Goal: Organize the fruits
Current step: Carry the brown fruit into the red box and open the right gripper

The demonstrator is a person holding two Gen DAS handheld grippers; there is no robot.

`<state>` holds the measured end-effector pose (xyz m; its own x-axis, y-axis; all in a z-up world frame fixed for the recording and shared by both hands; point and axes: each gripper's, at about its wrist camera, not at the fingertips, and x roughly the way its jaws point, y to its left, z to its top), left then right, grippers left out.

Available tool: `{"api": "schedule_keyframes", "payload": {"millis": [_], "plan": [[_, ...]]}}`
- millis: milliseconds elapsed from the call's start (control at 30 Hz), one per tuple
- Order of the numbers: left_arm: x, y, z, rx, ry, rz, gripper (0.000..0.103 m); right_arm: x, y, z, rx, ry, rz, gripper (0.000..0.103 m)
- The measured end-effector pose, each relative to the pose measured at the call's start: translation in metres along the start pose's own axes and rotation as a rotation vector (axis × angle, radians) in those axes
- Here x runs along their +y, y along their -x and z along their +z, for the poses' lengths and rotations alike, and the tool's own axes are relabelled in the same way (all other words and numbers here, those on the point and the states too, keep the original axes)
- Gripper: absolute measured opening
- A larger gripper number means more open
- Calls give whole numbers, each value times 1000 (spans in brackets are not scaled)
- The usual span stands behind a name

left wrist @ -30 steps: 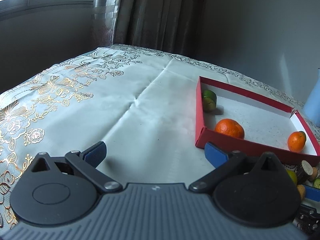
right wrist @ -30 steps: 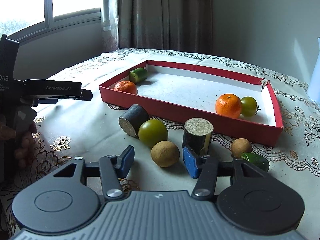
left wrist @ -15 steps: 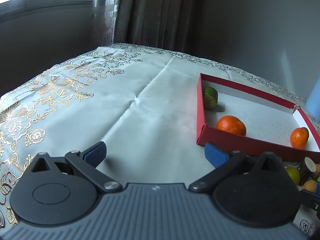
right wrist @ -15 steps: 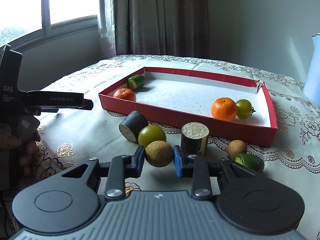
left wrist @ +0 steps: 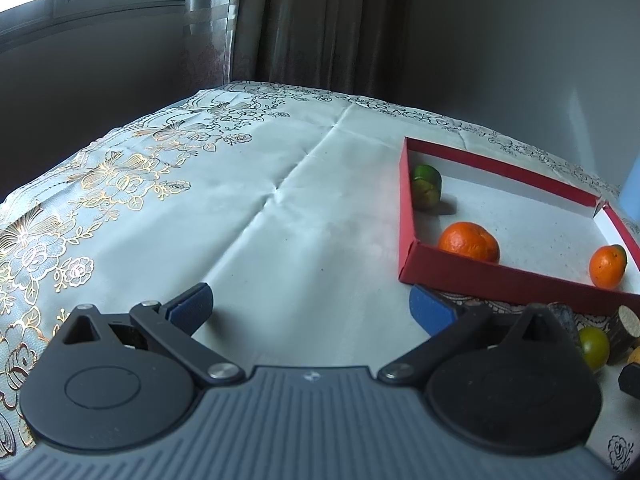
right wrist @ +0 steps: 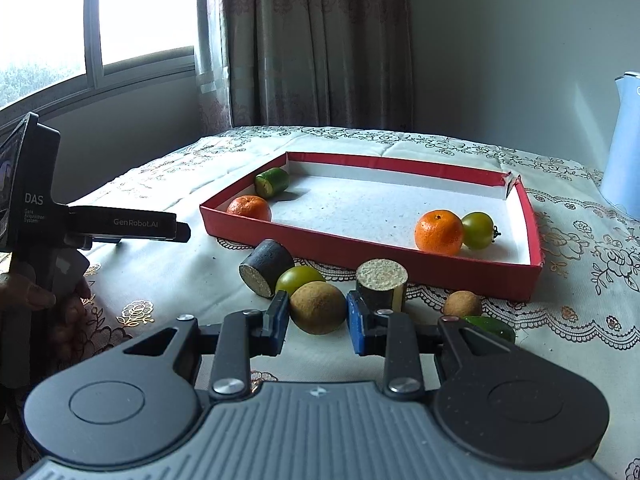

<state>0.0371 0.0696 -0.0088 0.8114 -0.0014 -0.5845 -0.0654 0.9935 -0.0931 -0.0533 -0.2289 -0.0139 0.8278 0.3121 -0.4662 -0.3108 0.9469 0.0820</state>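
My right gripper (right wrist: 317, 314) is shut on a round brown fruit (right wrist: 318, 306), held just above the cloth in front of the red tray (right wrist: 360, 246). The tray holds two oranges (right wrist: 439, 232), a green tomato (right wrist: 478, 230) and a cut green piece (right wrist: 272, 182). On the cloth lie a green fruit (right wrist: 300, 278), two dark cut cylinders (right wrist: 266, 266), a small brown fruit (right wrist: 461, 304) and a green piece (right wrist: 490, 326). My left gripper (left wrist: 310, 308) is open and empty, left of the tray (left wrist: 408, 256).
The floral tablecloth (left wrist: 200, 220) covers the table. A pale blue jug (right wrist: 624, 144) stands at the far right. The left hand-held gripper body (right wrist: 100, 224) shows at the left of the right wrist view. Curtain and window lie behind.
My right gripper moved forward around the round brown fruit, closed on it and lifted slightly. The left gripper shifted a little; it stays open.
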Motion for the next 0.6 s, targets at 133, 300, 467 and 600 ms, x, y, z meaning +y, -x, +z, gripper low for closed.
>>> {"api": "schedule_keyframes", "payload": {"millis": [133,300,467,600], "plan": [[-1,-1,0,6,-8,9,103,-3,2,3,-12,0,-1,30],[-2,-1,0,10,-19,19,103,-9,6,14,-37,14,-16,30],[-3,-1,0,11,-23,27,103,-20,6,31,-73,33,-49,30],[-3,-1,0,9,-24,29,103,-32,-4,48,-90,33,-81,30]]}}
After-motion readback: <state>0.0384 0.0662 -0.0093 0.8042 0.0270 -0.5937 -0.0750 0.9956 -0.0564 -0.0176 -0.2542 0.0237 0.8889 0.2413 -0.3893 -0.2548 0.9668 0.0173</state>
